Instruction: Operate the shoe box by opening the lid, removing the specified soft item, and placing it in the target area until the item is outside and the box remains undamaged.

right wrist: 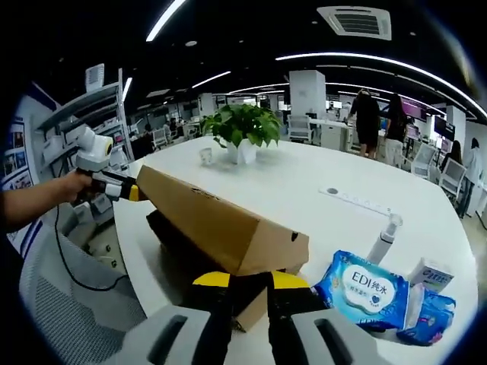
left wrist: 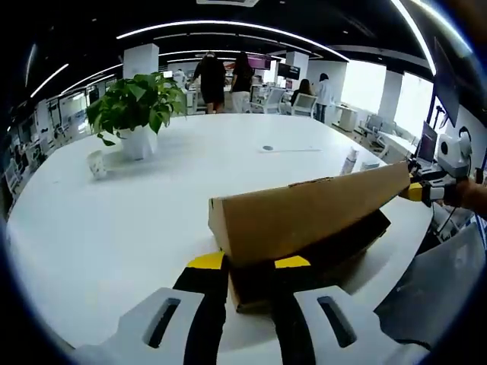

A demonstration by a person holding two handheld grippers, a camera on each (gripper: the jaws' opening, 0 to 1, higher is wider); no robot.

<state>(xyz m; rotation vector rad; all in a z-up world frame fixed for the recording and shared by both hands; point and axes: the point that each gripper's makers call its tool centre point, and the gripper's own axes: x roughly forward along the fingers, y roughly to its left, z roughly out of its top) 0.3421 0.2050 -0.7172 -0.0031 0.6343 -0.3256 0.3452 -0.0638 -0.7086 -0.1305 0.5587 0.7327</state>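
One wide white worktop (left wrist: pixel 114 228) carries everything we see. On it lies the brown cardboard shoe box (right wrist: pixel 190 251), its lid (left wrist: pixel 304 217) raised aslant. We hold that lid at both ends: the left claw (left wrist: pixel 249 262) and right claw (right wrist: pixel 249 280) are each clamped on a lid corner. Behind stands a potted plant (left wrist: pixel 137 110). Beside the box lies a blue wipes pack (right wrist: pixel 361 289) reading "EDI".

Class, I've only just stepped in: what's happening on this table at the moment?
A person holds a gripper at each end of a cardboard shoe box on the white table. Left gripper and right gripper are at the lid, which is tilted up. Blue wipes packs lie beside it.
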